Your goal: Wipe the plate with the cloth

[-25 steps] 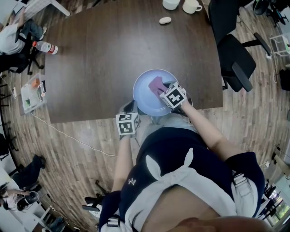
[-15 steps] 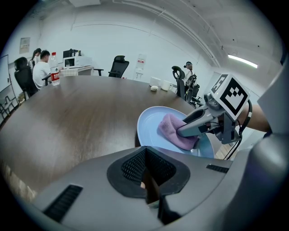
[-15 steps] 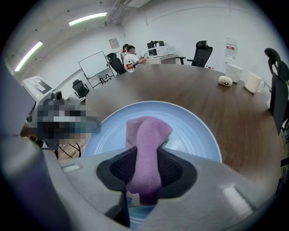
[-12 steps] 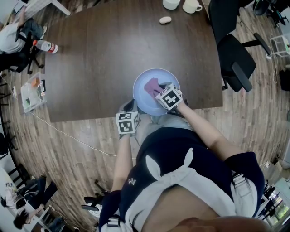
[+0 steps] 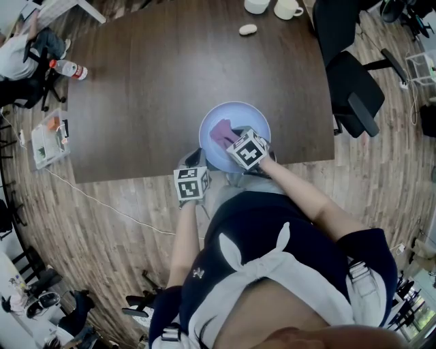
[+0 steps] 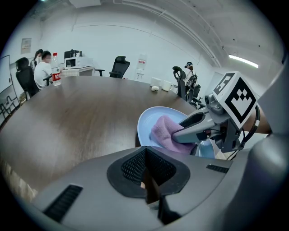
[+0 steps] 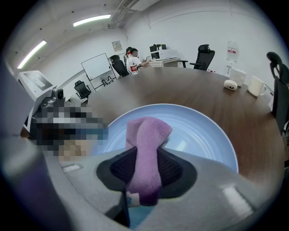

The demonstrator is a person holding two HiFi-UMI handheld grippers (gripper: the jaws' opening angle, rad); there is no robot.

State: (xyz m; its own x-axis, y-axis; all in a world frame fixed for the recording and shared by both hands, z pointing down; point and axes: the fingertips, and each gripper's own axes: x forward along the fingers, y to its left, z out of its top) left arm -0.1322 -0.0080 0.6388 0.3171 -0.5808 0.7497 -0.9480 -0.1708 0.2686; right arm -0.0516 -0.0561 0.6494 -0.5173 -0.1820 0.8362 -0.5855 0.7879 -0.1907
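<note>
Table [image 5: 157,88] bears plate [image 5: 240,111], cloth [image 5: 221,131], mug [image 5: 287,9], bottle [image 5: 68,70]; chair [image 5: 354,82] beside.

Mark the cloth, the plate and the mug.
cloth [image 7: 146,151], right gripper view, its folded middle
plate [image 5: 236,109], head view, bare far part
mug [image 5: 286,9], head view, its body

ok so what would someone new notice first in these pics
Most likely the pale blue plate at the near edge of the dark table, right in front of the person. Next comes the purple cloth lying on it, clamped in the right hand-held gripper with its black-and-white marker cube.
</note>
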